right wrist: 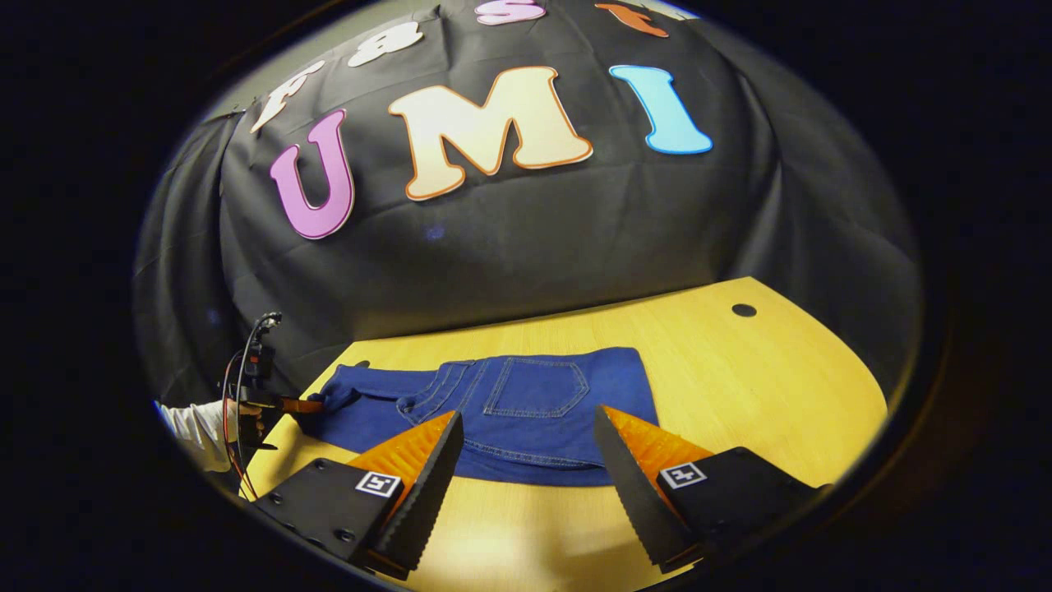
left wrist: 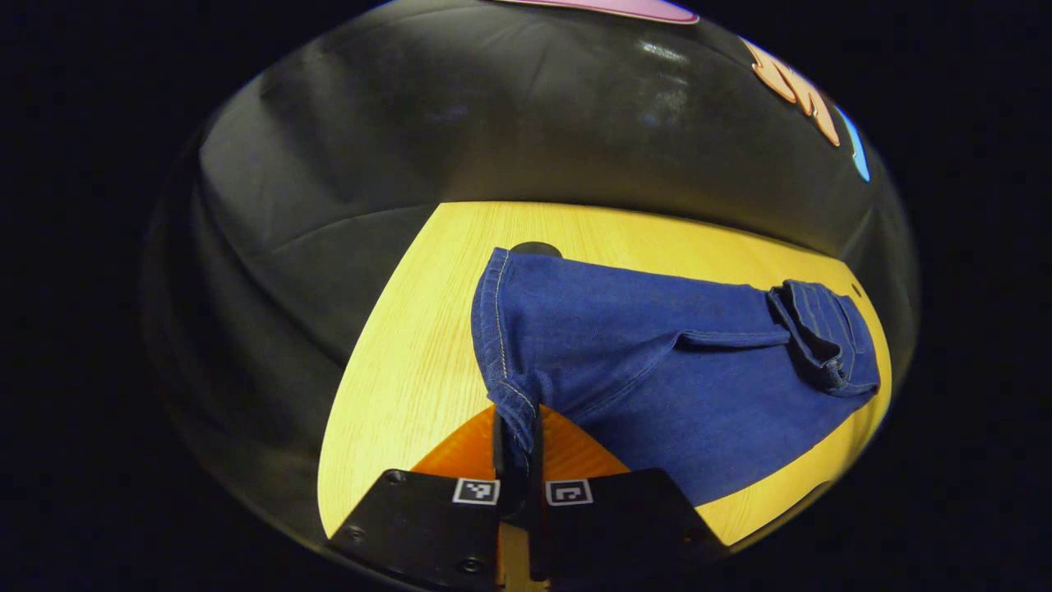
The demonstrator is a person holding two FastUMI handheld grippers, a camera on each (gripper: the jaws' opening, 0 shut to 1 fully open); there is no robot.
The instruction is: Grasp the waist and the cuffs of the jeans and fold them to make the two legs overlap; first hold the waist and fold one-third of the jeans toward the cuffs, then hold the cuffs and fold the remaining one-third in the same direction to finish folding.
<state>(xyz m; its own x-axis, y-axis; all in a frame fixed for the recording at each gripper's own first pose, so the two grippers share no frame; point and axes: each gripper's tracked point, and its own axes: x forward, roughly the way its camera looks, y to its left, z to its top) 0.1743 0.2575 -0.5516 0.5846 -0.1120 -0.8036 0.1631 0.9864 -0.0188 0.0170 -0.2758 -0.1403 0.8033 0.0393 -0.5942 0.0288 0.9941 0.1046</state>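
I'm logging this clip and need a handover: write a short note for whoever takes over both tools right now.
Left tool: shut on the jeans, pinching a stitched hem edge, slightly lifted.
Right tool: open, hovering above the near edge of the jeans, touching nothing.
Jeans lie on the wooden table, back pocket up, already folded into a shorter stack.
Left: bring the held end over in the same direction, flatten, release.
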